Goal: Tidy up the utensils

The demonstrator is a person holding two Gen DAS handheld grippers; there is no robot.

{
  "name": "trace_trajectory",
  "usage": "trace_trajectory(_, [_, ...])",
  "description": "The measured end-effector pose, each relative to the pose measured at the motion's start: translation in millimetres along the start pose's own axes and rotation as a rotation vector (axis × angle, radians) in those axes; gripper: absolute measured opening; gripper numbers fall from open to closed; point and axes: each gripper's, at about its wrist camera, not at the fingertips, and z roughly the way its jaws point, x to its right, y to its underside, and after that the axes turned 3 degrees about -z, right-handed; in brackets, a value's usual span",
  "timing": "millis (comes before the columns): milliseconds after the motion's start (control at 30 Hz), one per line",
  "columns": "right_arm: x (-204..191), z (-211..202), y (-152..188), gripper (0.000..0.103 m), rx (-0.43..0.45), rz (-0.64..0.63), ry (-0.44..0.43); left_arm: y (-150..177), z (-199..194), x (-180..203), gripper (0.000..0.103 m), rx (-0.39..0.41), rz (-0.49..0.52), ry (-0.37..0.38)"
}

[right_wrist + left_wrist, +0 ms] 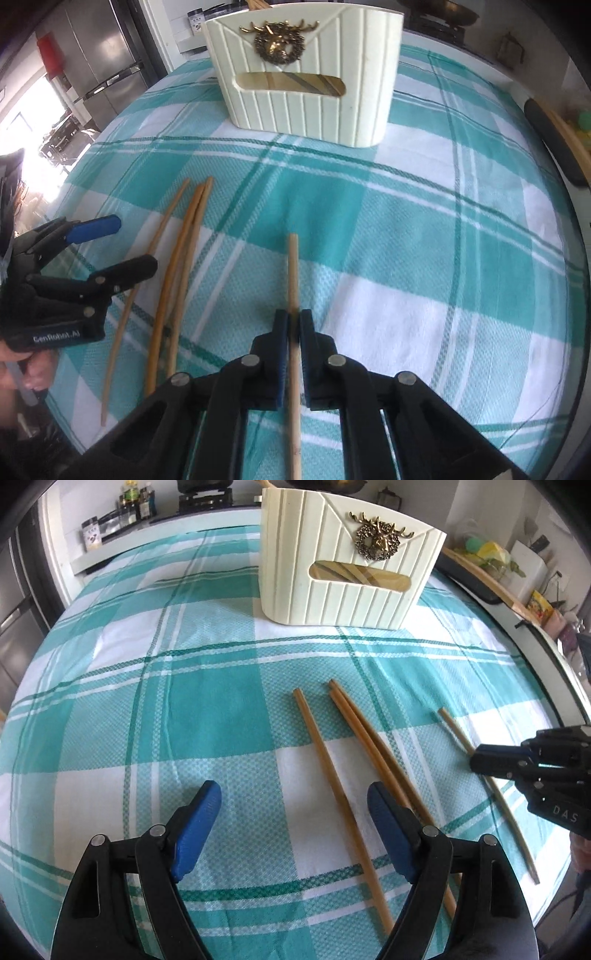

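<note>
A cream ribbed utensil holder (pixel 347 565) with a brass deer emblem stands at the far side of the table; it also shows in the right wrist view (pixel 306 74). Three wooden chopsticks (pixel 332 771) lie on the checked cloth, seen also in the right wrist view (pixel 173 280). My left gripper (pixel 295 805) is open above them, its right pad beside the pair. My right gripper (pixel 292 325) is shut on a single chopstick (pixel 293 273) that points toward the holder; in the left wrist view this gripper (pixel 480 758) sits over that chopstick (pixel 452 725).
The teal and white checked tablecloth (pixel 184 709) covers the table. A counter with bottles and jars (pixel 129 506) runs behind. A steel fridge (pixel 92 55) stands at the far left. A wooden-edged board (pixel 480 576) lies off the table's right side.
</note>
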Motion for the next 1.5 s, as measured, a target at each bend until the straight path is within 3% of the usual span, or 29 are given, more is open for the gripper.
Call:
trace_trajectory(67, [6,1,-4,0.013,-0.006,0.005,-0.020,-9,3,-1,0.082,-0.010,-0.015,0.016])
trace_trajectory(133, [5,1,-10,0.028,0.009,-0.015,0.002,-18,8,-2,0.079,-0.025,-0.023,0.033])
trace_trajectory(233, [-1,8,-21,0.029,-0.002,-0.062,0.017,-31,14,0,0.065,-0.045,-0.022,0.038])
trace_trajectory(267, [-5,11,-25,0.029,-0.011,-0.090,0.031,-34,16,1,0.059,-0.050,-0.016,0.037])
trace_trajectory(300, [-9,12,-28,0.026,-0.015,-0.117,0.051,-36,17,3,0.046,-0.052,-0.006,0.028])
trace_trajectory(333, [-11,13,-30,0.022,-0.016,-0.126,0.066,-38,19,6,0.038,-0.054,0.008,0.017])
trace_trajectory(400, [-13,15,-34,0.007,-0.007,-0.130,0.079,-41,23,11,0.008,-0.064,0.037,0.027])
trace_trajectory(467, [-10,17,-37,0.006,0.005,-0.113,0.065,-44,23,12,0.004,-0.069,0.024,0.049])
trace_trajectory(667, [19,-12,-31,0.006,0.128,0.009,-0.014,-48,-16,9,0.003,0.046,-0.016,0.085])
trace_trajectory(867, [20,-91,-25,0.006,0.321,0.037,-0.042,-57,-91,15,0.004,0.217,-0.013,0.133])
trace_trajectory(1067, [3,-171,-15,0.006,0.504,0.011,-0.017,-55,-153,25,0.004,0.347,0.031,0.176])
trace_trajectory(1333, [-10,-223,-6,0.006,0.688,0.004,0.054,-56,-188,32,0.003,0.449,0.055,0.200])
trace_trajectory(1500, [-14,-237,-7,0.006,0.746,0.017,0.068,-61,-197,36,0.003,0.472,0.067,0.217])
